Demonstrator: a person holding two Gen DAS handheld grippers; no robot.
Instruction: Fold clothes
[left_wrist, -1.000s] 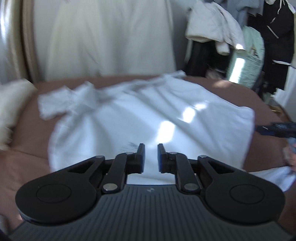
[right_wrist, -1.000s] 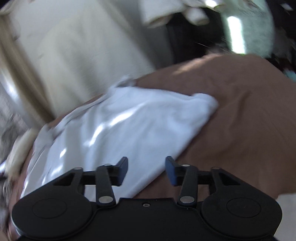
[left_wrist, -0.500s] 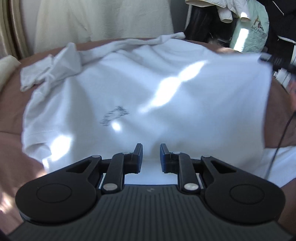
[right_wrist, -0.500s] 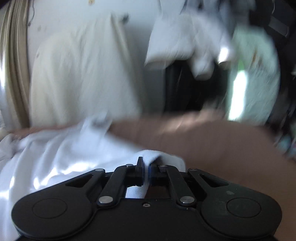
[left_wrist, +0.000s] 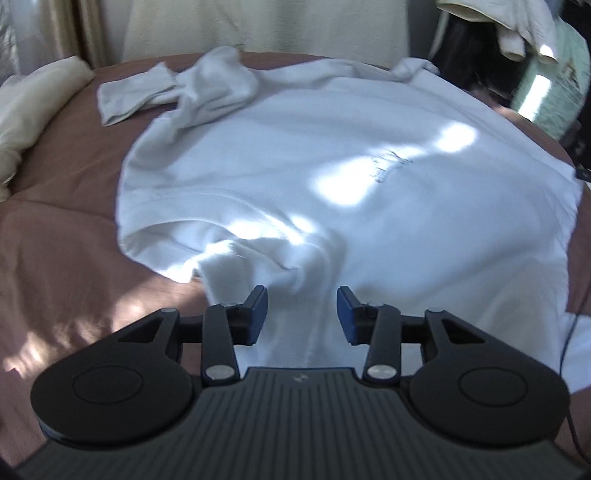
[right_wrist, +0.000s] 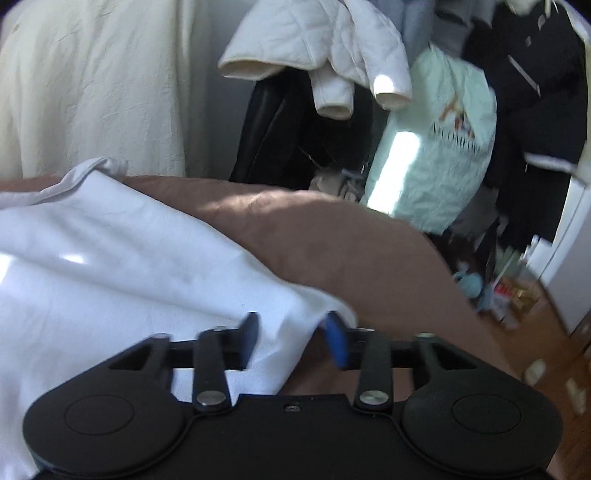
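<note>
Both of our tools stand wide apart with nothing clamped. Ahead of the left tool (left_wrist: 301, 317) the white T-shirt (left_wrist: 351, 177) lies spread on the brown bed (left_wrist: 66, 229), and a raised pucker of its cloth sits just beyond the gap between the blue pads. The right tool (right_wrist: 291, 339) has a corner of the same shirt lying loose between its pads, at the shirt's right edge.

Our worry is the cloth itself. It is thin and limp, so a pinch at the pucker could take only the top layer, or drag the whole body sideways over the soft bedding and undo the flat lay. The corner by the right tool sits shallow in the gap and could slip out as we close. Motion blur at that tool keeps us from judging how deep it reaches.

The shirt shows a small dark print near its middle, sun patches across it, and a bunched, twisted sleeve at the far left. The hem nearest the left tool is rumpled.
</note>
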